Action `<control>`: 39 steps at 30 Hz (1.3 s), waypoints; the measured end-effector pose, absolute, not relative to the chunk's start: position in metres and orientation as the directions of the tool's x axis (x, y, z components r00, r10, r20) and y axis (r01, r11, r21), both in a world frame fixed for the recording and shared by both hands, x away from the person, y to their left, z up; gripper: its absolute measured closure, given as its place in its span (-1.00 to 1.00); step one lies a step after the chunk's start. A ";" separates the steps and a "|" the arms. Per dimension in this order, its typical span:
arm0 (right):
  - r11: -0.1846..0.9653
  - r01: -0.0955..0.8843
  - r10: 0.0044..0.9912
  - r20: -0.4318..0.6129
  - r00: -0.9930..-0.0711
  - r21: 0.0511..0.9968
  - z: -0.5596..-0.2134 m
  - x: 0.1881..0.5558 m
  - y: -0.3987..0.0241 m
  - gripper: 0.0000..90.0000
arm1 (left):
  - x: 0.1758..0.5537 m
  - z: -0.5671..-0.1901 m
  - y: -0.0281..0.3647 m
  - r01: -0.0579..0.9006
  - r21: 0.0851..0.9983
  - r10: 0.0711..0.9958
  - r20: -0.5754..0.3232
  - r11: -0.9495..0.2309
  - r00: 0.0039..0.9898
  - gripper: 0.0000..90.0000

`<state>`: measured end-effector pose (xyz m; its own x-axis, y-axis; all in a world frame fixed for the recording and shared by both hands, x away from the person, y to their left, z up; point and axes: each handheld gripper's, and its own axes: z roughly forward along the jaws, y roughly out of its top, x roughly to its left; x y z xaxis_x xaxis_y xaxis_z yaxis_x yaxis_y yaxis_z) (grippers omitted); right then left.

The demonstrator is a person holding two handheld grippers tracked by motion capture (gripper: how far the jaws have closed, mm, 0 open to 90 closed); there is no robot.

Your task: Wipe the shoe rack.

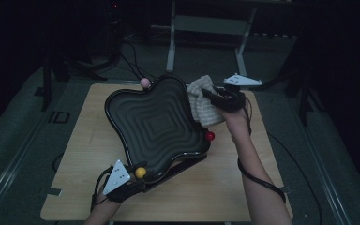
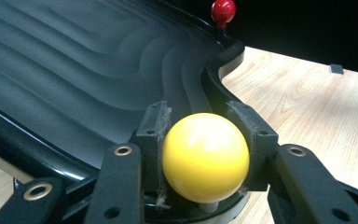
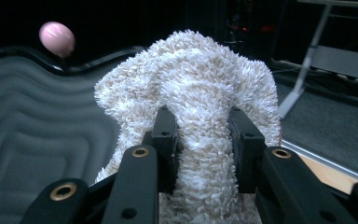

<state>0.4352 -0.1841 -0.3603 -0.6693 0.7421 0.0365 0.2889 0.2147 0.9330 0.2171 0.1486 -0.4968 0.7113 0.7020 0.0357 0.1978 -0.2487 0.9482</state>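
Red knob [image 1: 210, 136], pink knob [image 1: 145, 82] on tray [image 1: 159, 122] rim; table [image 1: 75, 154] beneath

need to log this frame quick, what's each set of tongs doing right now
Left tongs: closed on the yellow ball knob of the black wavy tray.
Right tongs: closed on the white fluffy cloth beside the tray's far edge.

- Left gripper [image 1: 138, 180] low at the near edge, forearm entering from below, jaws clamped on a yellow ball [image 2: 205, 156].
- Right gripper [image 1: 206, 93] raised on an outstretched forearm, jaws pinching a cloth [image 3: 200, 107].
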 end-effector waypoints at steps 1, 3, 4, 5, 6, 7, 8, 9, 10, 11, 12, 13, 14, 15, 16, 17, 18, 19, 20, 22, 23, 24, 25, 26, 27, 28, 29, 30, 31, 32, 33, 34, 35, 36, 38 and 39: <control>0.220 0.286 0.737 0.033 -0.675 0.933 -0.358 0.437 -0.179 0.53 | 0.217 -0.497 0.149 0.197 0.948 0.701 0.037 -0.250 0.712 0.32; 0.225 0.284 0.730 0.032 -0.683 0.932 -0.354 0.442 -0.168 0.53 | 0.217 -0.497 0.149 0.198 0.948 0.701 0.035 -0.248 0.712 0.32; 0.231 0.282 0.727 0.027 -0.686 0.931 -0.353 0.444 -0.163 0.52 | 0.217 -0.497 0.149 0.198 0.948 0.701 0.035 -0.248 0.712 0.32; 0.235 0.281 0.724 0.026 -0.689 0.930 -0.352 0.447 -0.158 0.52 | 0.217 -0.497 0.149 0.200 0.948 0.700 0.032 -0.247 0.713 0.32; 0.238 0.282 0.722 0.025 -0.692 0.930 -0.351 0.449 -0.153 0.52 | 0.217 -0.497 0.149 0.200 0.948 0.700 0.032 -0.247 0.714 0.32; 0.245 0.280 0.718 0.021 -0.696 0.928 -0.350 0.452 -0.147 0.52 | 0.218 -0.497 0.150 0.200 0.948 0.699 0.030 -0.246 0.714 0.32; 0.252 0.278 0.715 0.015 -0.699 0.927 -0.349 0.454 -0.143 0.52 | 0.217 -0.497 0.150 0.201 0.948 0.699 0.029 -0.245 0.714 0.32; 0.257 0.278 0.715 0.011 -0.699 0.926 -0.348 0.457 -0.138 0.52 | 0.218 -0.497 0.150 0.201 0.948 0.699 0.029 -0.245 0.715 0.32; 0.259 0.279 0.715 0.011 -0.699 0.925 -0.347 0.459 -0.133 0.52 | 0.218 -0.497 0.150 0.202 0.949 0.698 0.028 -0.244 0.715 0.32; 0.263 0.279 0.714 0.009 -0.700 0.924 -0.346 0.462 -0.129 0.52 | 0.218 -0.497 0.150 0.202 0.949 0.697 0.025 -0.242 0.716 0.32; 0.270 0.277 0.713 0.002 -0.701 0.922 -0.345 0.465 -0.125 0.52 | 0.218 -0.497 0.150 0.201 0.949 0.697 0.026 -0.242 0.717 0.32; 0.271 0.278 0.713 0.002 -0.701 0.921 -0.345 0.467 -0.121 0.52 | 0.218 -0.497 0.150 0.201 0.949 0.696 0.026 -0.243 0.717 0.32; 0.276 0.278 0.714 -0.003 -0.700 0.920 -0.344 0.471 -0.118 0.52 | 0.218 -0.497 0.150 0.203 0.949 0.696 0.024 -0.242 0.717 0.32; 0.284 0.277 0.718 -0.011 -0.696 0.918 -0.344 0.474 -0.115 0.52 | 0.218 -0.497 0.150 0.202 0.949 0.695 0.024 -0.242 0.718 0.32; 0.290 0.281 0.720 -0.015 -0.694 0.915 -0.344 0.477 -0.112 0.52 | 0.218 -0.497 0.150 0.203 0.949 0.695 0.024 -0.242 0.719 0.32; 0.294 0.286 0.721 -0.015 -0.692 0.912 -0.345 0.480 -0.109 0.52 | 0.218 -0.497 0.150 0.203 0.949 0.693 0.022 -0.242 0.720 0.32; 0.292 0.290 0.724 -0.012 -0.690 0.911 -0.345 0.483 -0.107 0.52 | 0.218 -0.497 0.151 0.203 0.949 0.691 0.022 -0.242 0.722 0.32; 0.300 0.294 0.726 -0.017 -0.687 0.908 -0.347 0.486 -0.104 0.52 | 0.219 -0.497 0.151 0.202 0.949 0.690 0.022 -0.242 0.723 0.32; 0.318 0.293 0.729 -0.035 -0.684 0.902 -0.349 0.487 -0.101 0.52 | 0.219 -0.497 0.151 0.204 0.949 0.690 0.021 -0.242 0.724 0.32; 0.352 0.302 0.734 -0.061 -0.677 0.886 -0.354 0.491 -0.096 0.52 | 0.219 -0.497 0.151 0.203 0.949 0.690 0.021 -0.242 0.723 0.32; 0.367 0.306 0.739 -0.075 -0.669 0.878 -0.358 0.493 -0.094 0.52 | 0.219 -0.497 0.151 0.204 0.949 0.691 0.019 -0.240 0.723 0.32; 0.376 0.311 0.746 -0.086 -0.660 0.873 -0.361 0.495 -0.093 0.52 | 0.219 -0.497 0.151 0.204 0.949 0.691 0.020 -0.240 0.723 0.33; 0.367 0.319 0.752 -0.077 -0.654 0.874 -0.364 0.496 -0.094 0.52 | 0.218 -0.497 0.151 0.204 0.949 0.692 0.020 -0.240 0.722 0.32; 0.354 0.325 0.755 -0.063 -0.653 0.877 -0.365 0.496 -0.095 0.52 | 0.219 -0.497 0.151 0.204 0.949 0.691 0.019 -0.239 0.723 0.32; 0.355 0.326 0.756 -0.064 -0.651 0.876 -0.366 0.495 -0.095 0.51 | 0.219 -0.497 0.151 0.204 0.949 0.691 0.019 -0.239 0.723 0.32; 0.363 0.324 0.757 -0.074 -0.649 0.874 -0.367 0.494 -0.095 0.51 | 0.219 -0.497 0.151 0.204 0.949 0.691 0.019 -0.239 0.722 0.33; 0.374 0.322 0.756 -0.085 -0.649 0.870 -0.368 0.493 -0.095 0.50 | 0.219 -0.497 0.151 0.204 0.950 0.692 0.018 -0.237 0.722 0.32; 0.374 0.322 0.756 -0.085 -0.649 0.870 -0.368 0.493 -0.095 0.50 | 0.219 -0.497 0.151 0.204 0.950 0.692 0.018 -0.237 0.722 0.32; 0.375 0.327 0.759 -0.085 -0.645 0.868 -0.371 0.491 -0.097 0.50 | 0.219 -0.497 0.150 0.204 0.949 0.692 0.019 -0.240 0.721 0.32; 0.371 0.331 0.760 -0.079 -0.645 0.867 -0.372 0.489 -0.098 0.50 | 0.218 -0.497 0.150 0.204 0.949 0.693 0.021 -0.241 0.720 0.32; 0.366 0.331 0.761 -0.075 -0.645 0.869 -0.374 0.488 -0.100 0.50 | 0.218 -0.497 0.150 0.203 0.949 0.694 0.022 -0.240 0.720 0.32; 0.366 0.331 0.761 -0.075 -0.645 0.869 -0.374 0.488 -0.100 0.50 | 0.218 -0.497 0.150 0.203 0.949 0.694 0.022 -0.240 0.720 0.32; 0.369 0.331 0.759 -0.076 -0.646 0.869 -0.377 0.485 -0.103 0.50 | 0.218 -0.497 0.150 0.203 0.949 0.693 0.023 -0.241 0.720 0.32; 0.370 0.330 0.758 -0.077 -0.648 0.868 -0.378 0.483 -0.105 0.50 | 0.218 -0.497 0.150 0.203 0.949 0.694 0.022 -0.240 0.719 0.32; 0.377 0.329 0.754 -0.081 -0.651 0.866 -0.381 0.480 -0.110 0.50 | 0.218 -0.497 0.150 0.203 0.949 0.694 0.023 -0.241 0.719 0.32; 0.377 0.329 0.754 -0.081 -0.651 0.866 -0.381 0.480 -0.110 0.50 | 0.218 -0.497 0.150 0.203 0.949 0.694 0.023 -0.241 0.719 0.32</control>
